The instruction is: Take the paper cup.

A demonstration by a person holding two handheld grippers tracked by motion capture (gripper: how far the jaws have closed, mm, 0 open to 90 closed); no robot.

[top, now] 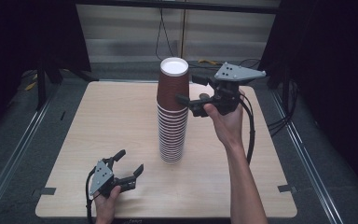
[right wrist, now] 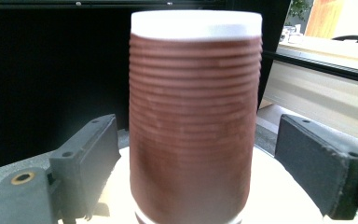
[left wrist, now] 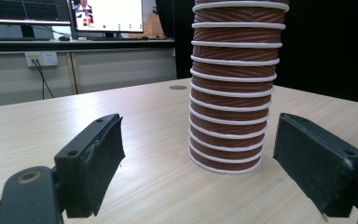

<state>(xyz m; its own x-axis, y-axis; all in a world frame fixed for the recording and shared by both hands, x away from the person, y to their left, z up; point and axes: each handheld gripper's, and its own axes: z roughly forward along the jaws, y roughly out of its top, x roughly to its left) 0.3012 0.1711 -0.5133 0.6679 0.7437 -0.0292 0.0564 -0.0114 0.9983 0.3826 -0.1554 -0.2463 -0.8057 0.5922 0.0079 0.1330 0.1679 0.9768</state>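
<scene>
A tall stack of brown ribbed paper cups point(top: 172, 135) with white rims stands at the middle of the wooden table point(top: 116, 112). The top cup point(top: 173, 84) rises above the rest. My right gripper point(top: 186, 88) is held level at that top cup point(right wrist: 193, 126), one jaw on each side of it, open, with a small gap at each pad. My left gripper point(top: 131, 160) rests low near the table's front left, open with nothing between its jaws. In the left gripper view the foot of the stack point(left wrist: 230, 116) stands a little ahead of the left gripper point(left wrist: 198, 126).
Black curtains hang at both sides of the table. Cables run along the floor at the back and right. Monitors point(left wrist: 107, 14) on a desk stand beyond the table's far side in the left gripper view. Metal rails point(top: 14, 158) flank the table.
</scene>
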